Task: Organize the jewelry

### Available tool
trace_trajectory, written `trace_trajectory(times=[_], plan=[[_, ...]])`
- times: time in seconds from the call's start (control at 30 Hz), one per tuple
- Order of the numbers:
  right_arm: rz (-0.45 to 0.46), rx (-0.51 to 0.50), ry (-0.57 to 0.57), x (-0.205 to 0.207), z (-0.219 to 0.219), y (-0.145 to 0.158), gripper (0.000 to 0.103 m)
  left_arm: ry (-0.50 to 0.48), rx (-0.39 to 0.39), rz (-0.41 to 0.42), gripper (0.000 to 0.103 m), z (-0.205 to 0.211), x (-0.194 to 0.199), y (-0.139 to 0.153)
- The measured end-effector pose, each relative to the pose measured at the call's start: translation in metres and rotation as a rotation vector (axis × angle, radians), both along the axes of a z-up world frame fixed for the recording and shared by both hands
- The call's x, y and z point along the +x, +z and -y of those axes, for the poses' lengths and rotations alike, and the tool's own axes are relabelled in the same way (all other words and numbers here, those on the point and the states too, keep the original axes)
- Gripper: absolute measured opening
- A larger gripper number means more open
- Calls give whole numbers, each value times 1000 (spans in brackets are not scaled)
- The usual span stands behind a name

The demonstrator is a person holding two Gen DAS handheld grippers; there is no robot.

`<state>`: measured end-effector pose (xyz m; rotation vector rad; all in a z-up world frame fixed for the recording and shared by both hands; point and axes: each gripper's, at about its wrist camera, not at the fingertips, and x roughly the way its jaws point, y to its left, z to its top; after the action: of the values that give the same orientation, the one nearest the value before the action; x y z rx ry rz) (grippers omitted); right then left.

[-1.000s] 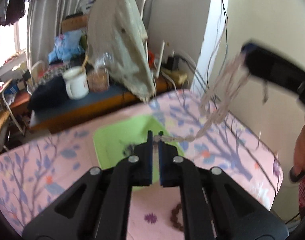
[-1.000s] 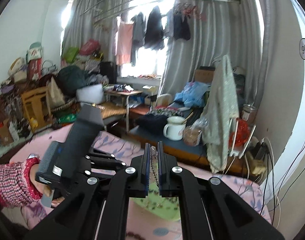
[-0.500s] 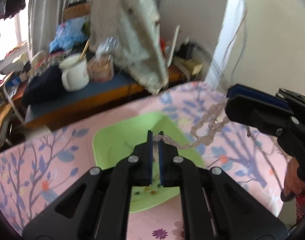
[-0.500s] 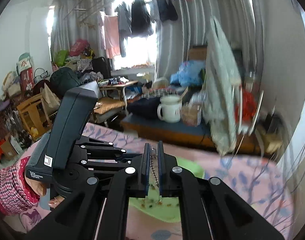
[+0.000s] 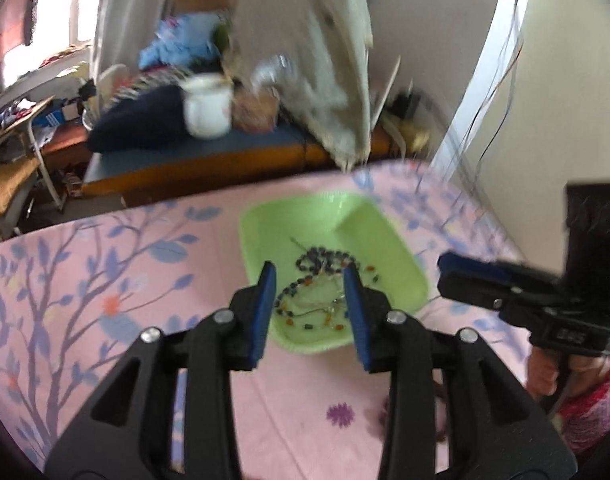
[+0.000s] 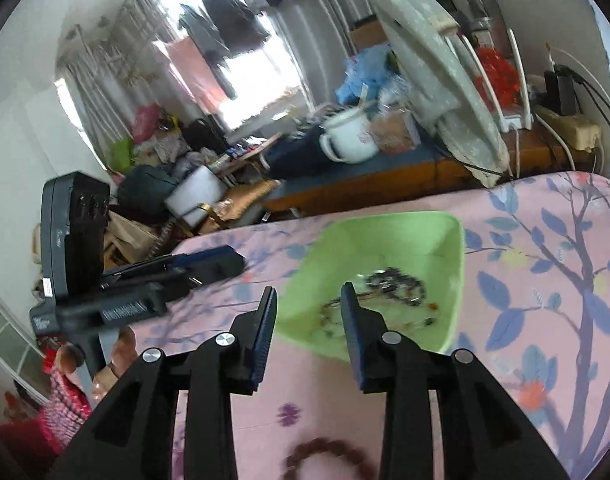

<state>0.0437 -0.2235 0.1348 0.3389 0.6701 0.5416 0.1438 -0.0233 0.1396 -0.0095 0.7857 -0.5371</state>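
A green tray [image 5: 265,232] sits on the pink flowered cloth and holds beaded necklaces [image 5: 323,260] and thin chains. It also shows in the right wrist view [image 6: 449,240] with the beads [image 6: 393,280] in it. My left gripper [image 5: 309,276] is open and empty just above the tray's near edge. My right gripper [image 6: 308,294] is open and empty over the tray's near left corner. A brown bead bracelet [image 6: 329,460] lies on the cloth near me.
The pink cloth covers the table [image 5: 105,300]. Behind its far edge stands a low bench with a white mug [image 5: 207,108], a jar and a draped cloth. A wall with hanging cables is at the right [image 5: 545,80].
Both grippers were shut on a pale necklace stretched between them. They came down over the tray and opened, and the necklace now lies in the tray.
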Motion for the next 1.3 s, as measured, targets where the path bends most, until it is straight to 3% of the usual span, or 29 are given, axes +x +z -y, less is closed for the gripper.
trace_trajectory(times=[0.1, 0.17, 0.33, 0.47, 0.7, 0.93, 1.07, 1.27, 1.3], plan=[[-30, 18, 99, -23, -23, -5, 5, 66, -19, 78, 45, -50, -34, 12], [-75, 3, 175, -34, -45, -20, 5, 124, -12, 94, 47, -82, -50, 9], [-86, -116, 270, -58, -101, -59, 3, 294, 30, 29, 47, -153, -78, -27], [-109, -180, 344, -65, -142, -83, 0, 355, 33, -32, 47, -181, -96, -61], [-130, -259, 358, -44, -170, -109, 0, 335, 4, -75, 47, -179, -109, -90], [-65, -185, 496, -99, -183, -89, 0, 319, -3, -54, 47, -179, -114, -89], [-145, -149, 625, -120, -205, -106, 0, 299, -16, -58, 47, -175, -115, -90], [-117, -115, 530, -111, -176, -103, 0, 263, -13, -65, 47, -172, -119, -94], [-101, -105, 491, -107, -165, -98, 6, 248, -17, -64, 47, -169, -121, -94]])
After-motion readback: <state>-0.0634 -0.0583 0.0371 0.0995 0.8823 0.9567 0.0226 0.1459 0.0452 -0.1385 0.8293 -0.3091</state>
